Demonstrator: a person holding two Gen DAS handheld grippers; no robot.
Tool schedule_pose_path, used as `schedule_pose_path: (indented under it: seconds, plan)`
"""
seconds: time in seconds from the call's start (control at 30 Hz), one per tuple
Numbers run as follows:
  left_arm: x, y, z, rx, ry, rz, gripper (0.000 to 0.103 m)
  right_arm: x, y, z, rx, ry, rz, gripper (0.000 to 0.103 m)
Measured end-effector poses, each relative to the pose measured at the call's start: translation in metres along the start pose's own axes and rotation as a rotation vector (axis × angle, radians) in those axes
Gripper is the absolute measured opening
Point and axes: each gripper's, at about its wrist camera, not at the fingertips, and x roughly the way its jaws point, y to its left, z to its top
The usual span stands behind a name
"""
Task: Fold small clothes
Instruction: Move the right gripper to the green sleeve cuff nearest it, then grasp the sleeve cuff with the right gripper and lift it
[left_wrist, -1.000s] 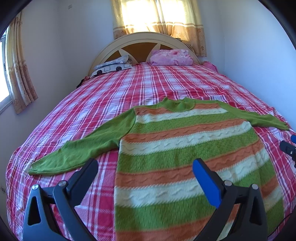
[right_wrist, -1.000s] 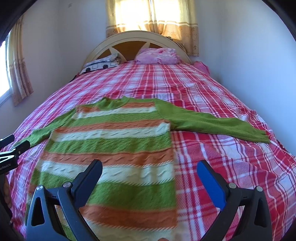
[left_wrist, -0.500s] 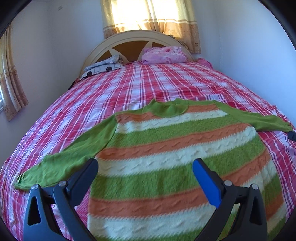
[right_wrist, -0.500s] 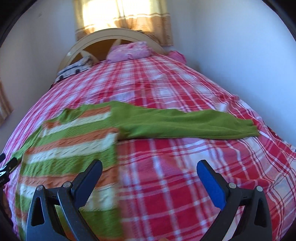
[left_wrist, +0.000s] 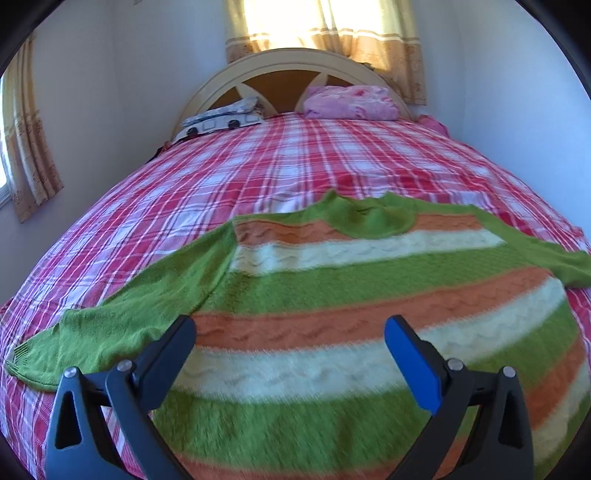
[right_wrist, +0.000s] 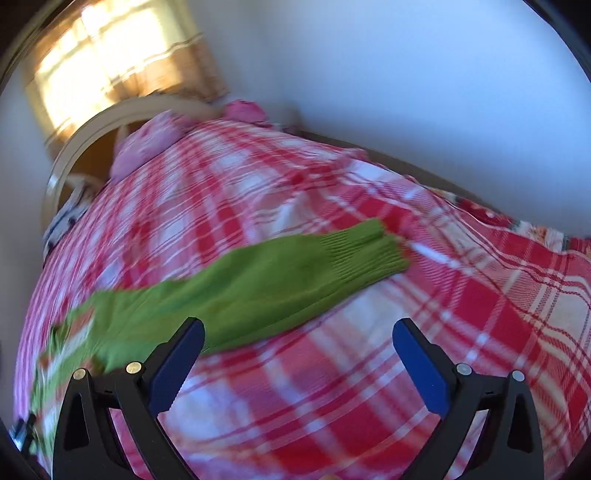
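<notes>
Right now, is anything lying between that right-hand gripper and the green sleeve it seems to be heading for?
Nothing visible. The right gripper is open, and the green sleeve lies flat on the plaid bedspread just ahead of its fingers. Only bare bedspread shows between them; the pink pillow sits far off at the headboard.

The sweater (left_wrist: 332, 295) runs off the left wrist view's lower edge, and motion blur smears the right wrist view's bedspread (right_wrist: 332, 387).
</notes>
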Motion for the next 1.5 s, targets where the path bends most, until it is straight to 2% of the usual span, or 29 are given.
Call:
schedule_pose_path:
  seconds: [0.1,0.17,0.3,0.4,0.5,0.6,0.63,0.67,0.9,1.23,1.5]
  plan:
    - [0.014,0.010,0.003,-0.037,0.027,0.011,0.103,0.022,-0.029,0.014,0.118,0.049,0.030,0.095]
    - [0.018,0.014,0.002,-0.059,0.036,-0.001,0.103,0.035,-0.044,0.021,0.193,0.075,0.049,0.084]
    - [0.024,0.011,-0.003,-0.054,0.061,-0.009,0.103,0.046,-0.051,0.031,0.229,0.063,0.062,0.082]
    - [0.026,0.009,-0.003,-0.050,0.067,-0.011,0.103,0.055,-0.052,0.036,0.239,0.056,0.056,0.075]
    - [0.027,0.008,-0.003,-0.043,0.066,-0.013,0.103,0.061,-0.055,0.040,0.251,0.049,0.050,0.062]
    - [0.027,0.008,-0.004,-0.041,0.064,-0.015,0.103,0.067,-0.053,0.044,0.231,0.048,0.046,0.034]
    - [0.027,0.008,-0.004,-0.041,0.062,-0.016,0.103,0.068,-0.054,0.044,0.232,0.050,0.057,0.019]
    - [0.026,0.008,-0.004,-0.044,0.061,-0.018,0.103,0.069,-0.055,0.044,0.240,0.053,0.080,0.012]
    - [0.024,0.008,-0.004,-0.052,0.049,-0.025,0.103,0.041,-0.019,0.049,0.177,0.004,0.189,0.010]
    - [0.007,0.020,-0.009,-0.099,0.022,-0.077,0.103,-0.014,0.093,0.062,-0.035,-0.062,0.320,0.010]
    - [0.000,0.030,-0.012,-0.117,0.010,-0.099,0.103,-0.040,0.175,0.057,-0.138,-0.074,0.424,0.010]
